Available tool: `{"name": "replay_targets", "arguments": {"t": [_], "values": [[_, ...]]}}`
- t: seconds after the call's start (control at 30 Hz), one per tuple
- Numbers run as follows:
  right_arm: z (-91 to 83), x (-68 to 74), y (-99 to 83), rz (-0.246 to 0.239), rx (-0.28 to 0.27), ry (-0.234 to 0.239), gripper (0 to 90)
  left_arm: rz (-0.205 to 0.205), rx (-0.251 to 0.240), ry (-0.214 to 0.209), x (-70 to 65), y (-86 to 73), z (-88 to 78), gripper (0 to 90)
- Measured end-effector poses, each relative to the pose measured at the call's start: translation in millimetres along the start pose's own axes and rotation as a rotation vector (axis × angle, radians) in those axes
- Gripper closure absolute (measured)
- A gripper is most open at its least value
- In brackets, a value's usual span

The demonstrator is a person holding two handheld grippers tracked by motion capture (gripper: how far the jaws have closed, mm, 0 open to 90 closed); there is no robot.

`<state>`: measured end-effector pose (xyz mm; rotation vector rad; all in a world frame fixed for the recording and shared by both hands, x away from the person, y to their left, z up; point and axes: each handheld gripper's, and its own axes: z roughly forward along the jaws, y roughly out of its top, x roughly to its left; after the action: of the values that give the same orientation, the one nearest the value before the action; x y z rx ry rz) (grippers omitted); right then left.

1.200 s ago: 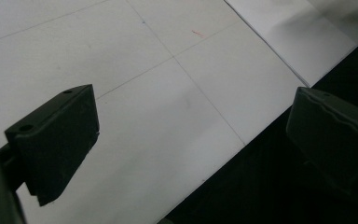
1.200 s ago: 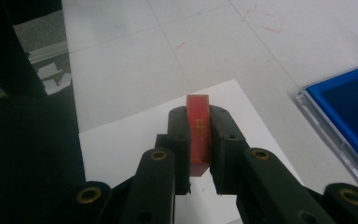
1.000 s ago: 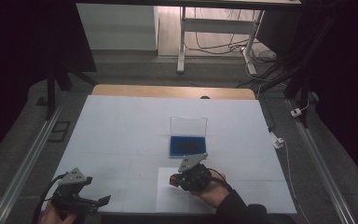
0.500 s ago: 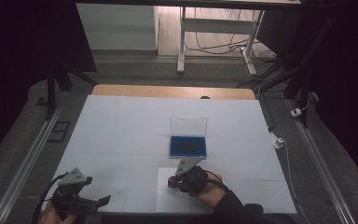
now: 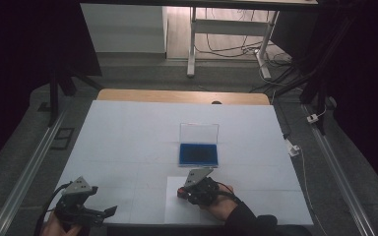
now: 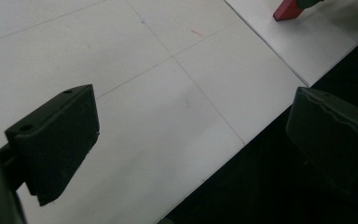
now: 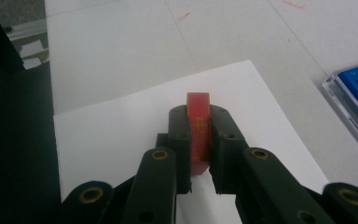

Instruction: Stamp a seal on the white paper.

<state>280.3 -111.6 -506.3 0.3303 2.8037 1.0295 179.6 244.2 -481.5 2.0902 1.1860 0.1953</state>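
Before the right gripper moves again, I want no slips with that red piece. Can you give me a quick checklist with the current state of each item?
1. Right gripper clamped on the red block: ok, both jaws press its sides.
2. Block centred in the jaws: ok, its tip sticks out past them.
3. White sheet lying flat under the block: ok.
4. Block touching the sheet or lifted: cannot tell.
5. Blue case open, beyond the sheet: ok, clear lid up.
6. Left gripper out of the way: ok, open at the table's near left edge.
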Motion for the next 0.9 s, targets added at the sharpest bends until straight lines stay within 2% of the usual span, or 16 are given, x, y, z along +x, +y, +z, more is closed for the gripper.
{"name": "replay_targets", "arguments": {"t": [0.17, 0.23, 0.47, 0.67, 0.73, 0.9], "values": [[0.1, 8.0, 3.0, -0.046, 0.023, -0.042, 80.8, 0.001, 0.002, 0.001, 0.1, 0.3, 0.3, 2.9], [0.2, 9.0, 3.7, -0.046, 0.028, -0.046, 80.8, 0.001, 0.002, -0.001, 0.3, 0.3, 0.3, 2.9], [0.2, -5.1, -0.2, 0.056, 0.005, 0.028, 80.9, -0.006, 0.0, -0.007, 1.4, 0.1, 0.1, 2.9], [1.0, -10.7, -2.2, 0.12, -0.012, 0.061, 80.9, -0.009, 0.0, -0.009, 1.9, 0.2, 0.1, 2.8], [0.9, -9.7, -1.7, 0.092, -0.006, 0.052, 80.8, -0.01, 0.0, -0.008, 1.8, 0.2, 0.3, 2.9], [0.9, 0.4, 2.2, 0.014, 0.019, -0.004, 80.8, -0.008, 0.005, -0.007, 1.6, 0.5, 0.6, 2.9]]}}
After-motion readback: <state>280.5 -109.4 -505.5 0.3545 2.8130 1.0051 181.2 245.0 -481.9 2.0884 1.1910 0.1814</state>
